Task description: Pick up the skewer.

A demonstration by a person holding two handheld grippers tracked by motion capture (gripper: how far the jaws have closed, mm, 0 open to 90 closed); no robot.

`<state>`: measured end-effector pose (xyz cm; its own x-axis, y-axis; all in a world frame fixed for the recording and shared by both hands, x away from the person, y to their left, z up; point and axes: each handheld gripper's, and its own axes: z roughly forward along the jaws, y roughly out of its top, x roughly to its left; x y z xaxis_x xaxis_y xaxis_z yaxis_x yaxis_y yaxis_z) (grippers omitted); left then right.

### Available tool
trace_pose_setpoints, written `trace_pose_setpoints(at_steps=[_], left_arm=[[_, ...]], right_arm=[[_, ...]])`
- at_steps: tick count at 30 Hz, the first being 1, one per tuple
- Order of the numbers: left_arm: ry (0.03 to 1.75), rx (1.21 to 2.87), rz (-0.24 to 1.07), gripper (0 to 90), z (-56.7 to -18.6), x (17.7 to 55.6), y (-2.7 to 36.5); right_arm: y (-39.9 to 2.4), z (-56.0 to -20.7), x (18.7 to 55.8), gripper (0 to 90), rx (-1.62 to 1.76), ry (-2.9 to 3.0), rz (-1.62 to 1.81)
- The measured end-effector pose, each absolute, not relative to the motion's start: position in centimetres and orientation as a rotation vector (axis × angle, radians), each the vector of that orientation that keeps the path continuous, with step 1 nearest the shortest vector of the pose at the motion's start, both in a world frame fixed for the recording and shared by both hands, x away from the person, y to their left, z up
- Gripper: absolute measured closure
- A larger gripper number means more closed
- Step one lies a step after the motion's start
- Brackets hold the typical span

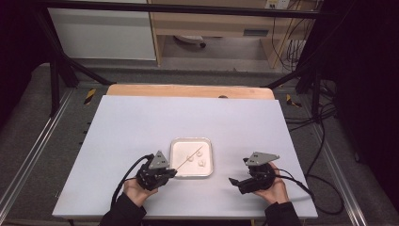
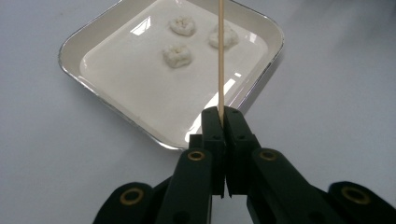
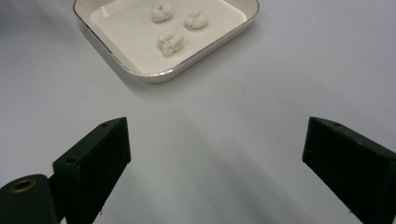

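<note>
A white square dish (image 1: 181,165) sits on the table in front of me and holds three small white lumps (image 2: 177,55). My left gripper (image 2: 223,114) is shut on the near end of a thin wooden skewer (image 2: 220,56). The skewer reaches out over the dish, and its far part runs past one lump (image 2: 224,36). In the high view, the left gripper (image 1: 173,172) stands at the dish's near left corner. My right gripper (image 1: 239,172) rests to the right of the dish. Its jaws stand wide apart with nothing between them (image 3: 217,128), facing the dish (image 3: 154,77).
The white tabletop (image 1: 141,122) has bare room to the left, behind and to the right of the dish. A wooden strip (image 1: 188,91) edges its far side. Black frame posts (image 1: 55,80) and cables (image 1: 315,117) lie beyond the table.
</note>
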<state>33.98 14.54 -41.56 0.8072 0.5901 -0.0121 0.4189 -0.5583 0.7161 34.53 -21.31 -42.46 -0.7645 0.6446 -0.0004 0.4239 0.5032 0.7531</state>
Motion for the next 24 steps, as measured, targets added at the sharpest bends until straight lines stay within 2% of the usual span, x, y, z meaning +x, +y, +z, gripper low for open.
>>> trace_pose_setpoints(at_steps=[24], left_arm=[[0.805, 2.108, 0.314, 88.4, -42.6, 33.4, 17.3]], right_arm=[[-14.9, -41.5, 37.8, 7.7, 0.927, 2.494, 1.172]])
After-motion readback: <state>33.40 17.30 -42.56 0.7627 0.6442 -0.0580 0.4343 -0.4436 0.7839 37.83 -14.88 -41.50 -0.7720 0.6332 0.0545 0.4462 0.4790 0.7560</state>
